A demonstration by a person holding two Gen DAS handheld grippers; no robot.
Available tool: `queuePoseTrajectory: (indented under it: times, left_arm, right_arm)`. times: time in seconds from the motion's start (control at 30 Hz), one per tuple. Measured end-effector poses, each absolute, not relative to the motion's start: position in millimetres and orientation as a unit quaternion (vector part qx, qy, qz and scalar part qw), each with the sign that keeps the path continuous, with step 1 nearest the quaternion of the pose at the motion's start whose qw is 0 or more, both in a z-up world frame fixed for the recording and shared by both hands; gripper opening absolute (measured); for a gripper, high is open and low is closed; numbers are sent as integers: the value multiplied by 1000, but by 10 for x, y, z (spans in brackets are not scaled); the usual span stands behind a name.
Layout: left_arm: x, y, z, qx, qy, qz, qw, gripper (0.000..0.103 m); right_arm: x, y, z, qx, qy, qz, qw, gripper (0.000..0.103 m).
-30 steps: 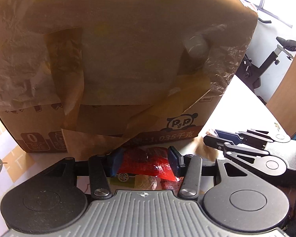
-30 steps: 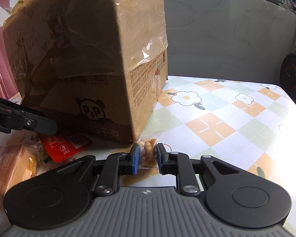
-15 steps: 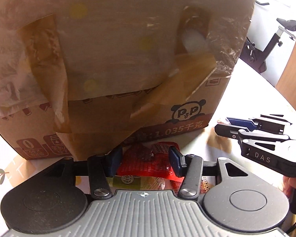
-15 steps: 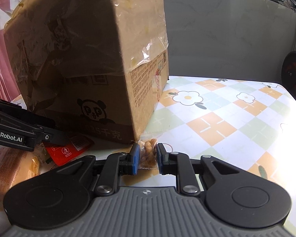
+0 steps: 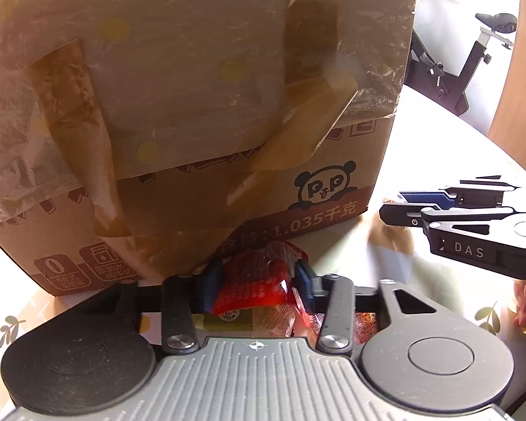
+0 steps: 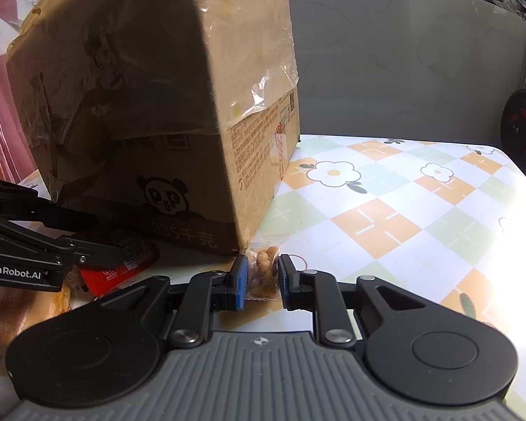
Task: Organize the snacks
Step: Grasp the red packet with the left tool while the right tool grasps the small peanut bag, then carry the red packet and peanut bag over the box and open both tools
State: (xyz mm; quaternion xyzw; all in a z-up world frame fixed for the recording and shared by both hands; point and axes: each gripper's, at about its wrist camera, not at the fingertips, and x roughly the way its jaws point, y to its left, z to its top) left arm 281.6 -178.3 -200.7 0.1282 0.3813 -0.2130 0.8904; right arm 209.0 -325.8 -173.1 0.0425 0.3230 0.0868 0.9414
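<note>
Right gripper (image 6: 261, 280) is clamped on a clear bag of tan snacks (image 6: 263, 273), blue fingers (image 6: 240, 280) pressing both sides. Bag sits at the near corner of a taped cardboard box (image 6: 157, 105) with panda print, on a floral checked desk (image 6: 385, 210). Left gripper (image 6: 87, 249) enters from the left over a red snack packet (image 6: 122, 263). Wrapped bread (image 6: 7, 312) at lower left.

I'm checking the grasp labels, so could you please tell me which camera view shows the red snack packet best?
The left wrist view: the red snack packet sits lit and centred between the left gripper's closing jaws. The right wrist view shows only a shadowed part of it behind that gripper.
</note>
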Motion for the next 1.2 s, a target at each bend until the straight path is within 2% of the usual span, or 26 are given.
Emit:
queuePoseTrajectory:
  times: [0.17,0.43,0.47,1.2]
  left_arm:
    - [2764,-1658,-1968,103,381,-219,892,30]
    - [2514,-1481,-1789,59,352,-220,908,26]
    - [2488,-1454,-1766,55,350,-220,909,21]
    - [2140,-1123,-1600,-3,328,-246,912,21]
  right_arm:
    - [2088,-3257,-1734,45,323,87,941,20]
    - [2082,-3293,-1727,57,318,82,943,20]
    - [2076,-3303,-1725,60,316,81,944,20]
    - [1538,-2913,-1403,79,299,97,946,20]
